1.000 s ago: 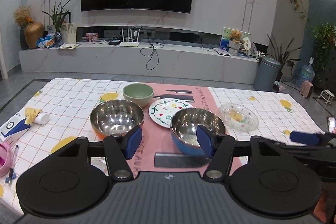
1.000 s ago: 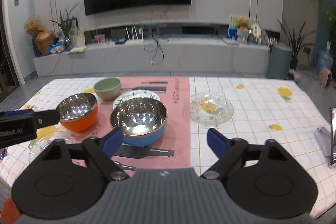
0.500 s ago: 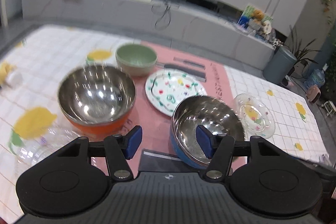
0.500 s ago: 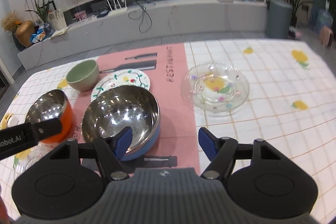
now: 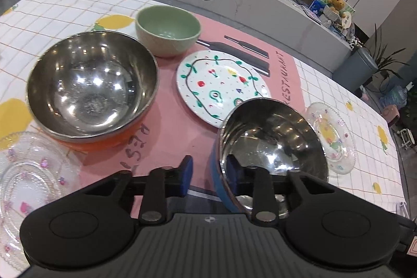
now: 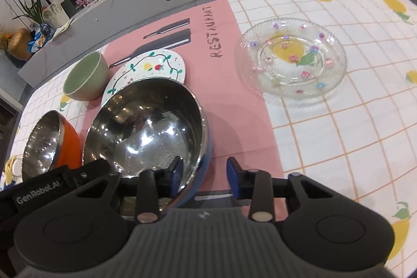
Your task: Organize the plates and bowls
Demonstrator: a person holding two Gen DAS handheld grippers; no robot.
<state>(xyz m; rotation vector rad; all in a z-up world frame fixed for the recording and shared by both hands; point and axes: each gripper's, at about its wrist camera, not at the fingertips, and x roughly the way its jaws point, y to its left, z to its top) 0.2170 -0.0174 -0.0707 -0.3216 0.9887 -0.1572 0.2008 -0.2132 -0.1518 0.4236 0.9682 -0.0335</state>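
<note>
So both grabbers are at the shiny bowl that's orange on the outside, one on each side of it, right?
Not quite: it is the blue bowl they straddle, not the orange bowl, which sits untouched further left. In the left wrist view the left gripper has the blue bowl's rim between its fingers; in the right wrist view the right gripper does too, on the opposite side. Both sets of jaws have just been closing.
</note>
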